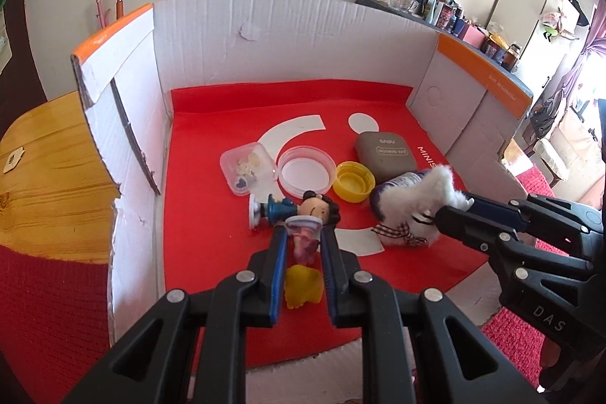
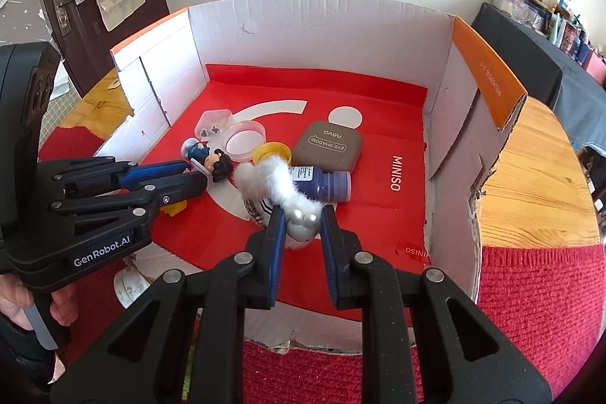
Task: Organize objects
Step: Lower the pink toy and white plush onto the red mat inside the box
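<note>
Small toys lie on a red mat inside a white cardboard box (image 1: 288, 36). My left gripper (image 1: 303, 233) is shut on a pink-and-white figurine (image 1: 305, 237), just in front of a dark-haired doll in blue (image 1: 299, 209); a yellow toy (image 1: 303, 286) lies under its fingers. My right gripper (image 2: 301, 216) is shut on a fluffy white toy with silver beads (image 2: 299, 214); it also shows in the left wrist view (image 1: 413, 203). A purple bottle (image 2: 322, 184) lies behind the fluffy toy.
A brown eye-shadow case (image 2: 329, 144), a yellow cap (image 1: 354, 180), a clear round lid (image 1: 306, 173) and a small clear container (image 1: 246, 169) lie mid-mat. The box walls (image 2: 454, 108) close in three sides. A wooden table (image 2: 538, 177) surrounds the box.
</note>
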A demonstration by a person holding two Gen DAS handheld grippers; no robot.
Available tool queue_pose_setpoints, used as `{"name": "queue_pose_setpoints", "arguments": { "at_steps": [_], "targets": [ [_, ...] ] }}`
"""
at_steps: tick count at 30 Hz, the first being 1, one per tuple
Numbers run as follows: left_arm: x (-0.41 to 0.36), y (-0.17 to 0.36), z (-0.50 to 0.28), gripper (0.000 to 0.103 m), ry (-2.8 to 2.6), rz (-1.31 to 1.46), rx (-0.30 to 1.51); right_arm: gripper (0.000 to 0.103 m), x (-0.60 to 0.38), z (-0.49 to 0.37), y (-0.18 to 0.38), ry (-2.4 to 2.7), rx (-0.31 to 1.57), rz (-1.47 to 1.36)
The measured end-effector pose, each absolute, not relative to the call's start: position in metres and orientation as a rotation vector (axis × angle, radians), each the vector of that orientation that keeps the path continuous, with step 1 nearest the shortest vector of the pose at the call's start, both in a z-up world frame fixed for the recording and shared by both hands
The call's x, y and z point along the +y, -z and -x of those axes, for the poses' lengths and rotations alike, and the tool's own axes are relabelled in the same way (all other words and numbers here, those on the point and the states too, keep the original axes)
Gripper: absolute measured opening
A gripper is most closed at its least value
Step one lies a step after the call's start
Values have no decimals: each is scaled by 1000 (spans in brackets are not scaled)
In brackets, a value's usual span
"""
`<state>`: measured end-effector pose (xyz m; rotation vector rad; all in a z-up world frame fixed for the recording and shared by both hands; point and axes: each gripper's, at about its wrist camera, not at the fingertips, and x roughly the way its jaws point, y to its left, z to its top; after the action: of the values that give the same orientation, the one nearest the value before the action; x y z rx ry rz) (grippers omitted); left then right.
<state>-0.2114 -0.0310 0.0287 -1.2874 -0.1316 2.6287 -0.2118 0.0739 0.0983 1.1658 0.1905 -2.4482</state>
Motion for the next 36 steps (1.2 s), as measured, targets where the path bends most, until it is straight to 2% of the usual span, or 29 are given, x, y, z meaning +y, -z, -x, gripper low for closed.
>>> {"name": "queue_pose_setpoints", "arguments": {
  "at_steps": [9,13,20,27,36],
  "targets": [
    [-32,-27,218,18,-2628,1296,-135,18,74,222,-97,2446,142,-1173],
    [-30,-26,219,18,-2621,1299,-123,17,78,223,-95,2345,28,-1209],
    [-28,-25,220,18,-2623,1304,-120,18,79,230,-86,2333,-5,-1260],
    [-27,-24,221,18,-2629,1301,-116,17,70,231,-81,2412,110,-1253],
    [-27,-24,221,18,-2628,1304,-120,18,73,233,-80,2415,125,-1269]
  ]
}}
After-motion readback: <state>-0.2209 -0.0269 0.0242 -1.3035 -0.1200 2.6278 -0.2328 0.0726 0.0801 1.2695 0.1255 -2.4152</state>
